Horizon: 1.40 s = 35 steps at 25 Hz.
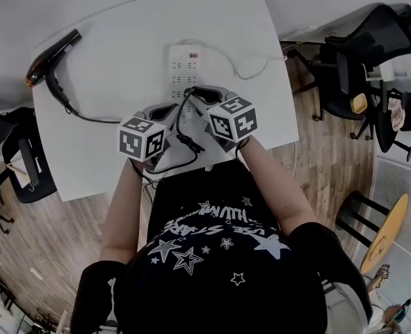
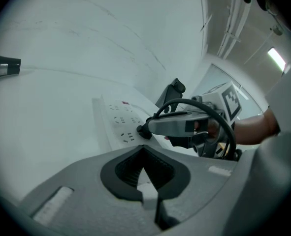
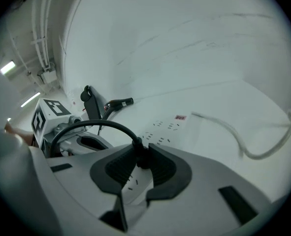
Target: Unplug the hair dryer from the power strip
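The black hair dryer (image 1: 51, 60) lies at the white table's far left corner. Its black cord (image 1: 94, 117) runs to a black plug (image 3: 141, 157) at the near sockets of the white power strip (image 1: 183, 72). My right gripper (image 3: 140, 150) is shut on that plug; I cannot tell whether the prongs still sit in the socket. In the left gripper view the right gripper's fingers (image 2: 179, 126) hold the plug (image 2: 144, 131) against the strip (image 2: 116, 119). My left gripper (image 2: 144, 150) is shut just left of the strip's near end, and nothing shows between its pads.
The strip's white cable (image 1: 254, 67) trails off the table's (image 1: 108, 33) right side. Black office chairs (image 1: 372, 47) stand to the right and another chair (image 1: 21, 165) to the left. A round wooden stool (image 1: 386, 232) stands at the lower right.
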{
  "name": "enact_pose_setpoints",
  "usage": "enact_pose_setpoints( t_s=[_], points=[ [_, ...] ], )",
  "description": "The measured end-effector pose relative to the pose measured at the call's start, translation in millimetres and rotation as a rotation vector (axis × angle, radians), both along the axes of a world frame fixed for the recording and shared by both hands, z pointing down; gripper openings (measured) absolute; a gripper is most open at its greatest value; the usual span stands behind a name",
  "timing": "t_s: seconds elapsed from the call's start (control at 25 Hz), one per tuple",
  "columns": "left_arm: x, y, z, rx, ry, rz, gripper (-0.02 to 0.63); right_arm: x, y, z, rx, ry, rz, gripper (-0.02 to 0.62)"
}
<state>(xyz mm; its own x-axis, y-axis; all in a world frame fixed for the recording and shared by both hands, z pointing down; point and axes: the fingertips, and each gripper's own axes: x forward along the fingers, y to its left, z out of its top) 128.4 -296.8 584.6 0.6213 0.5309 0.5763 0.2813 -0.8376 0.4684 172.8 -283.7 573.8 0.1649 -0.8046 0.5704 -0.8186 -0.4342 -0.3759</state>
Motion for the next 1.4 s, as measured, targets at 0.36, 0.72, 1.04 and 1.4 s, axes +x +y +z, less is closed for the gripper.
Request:
enact_pose_setpoints(
  t_s=[0.36,0.72,1.04,1.4],
  points=[
    [-0.2,0.3,0.4,0.003,0.000,0.000,0.006,-8.9,-6.2,-4.1,-0.185,0.339,-0.074,0.077],
    [-0.2,0.0,0.1,0.011,-0.004,-0.004,0.006,-2.4,0.9,-3.7,-0.070,0.132,0.032,0.072],
    [-0.4,-2.5,-0.4,-0.024,-0.016,-0.022,0.006,-10.0,-7.6,-10.0,-0.166,0.359,-0.057,0.072],
    [-0.3,-1.0,0.2,0.010,-0.025,-0.022,0.006,-11.1,-8.0,-12.6,-0.206,0.449,-0.108,0.074]
  ],
)
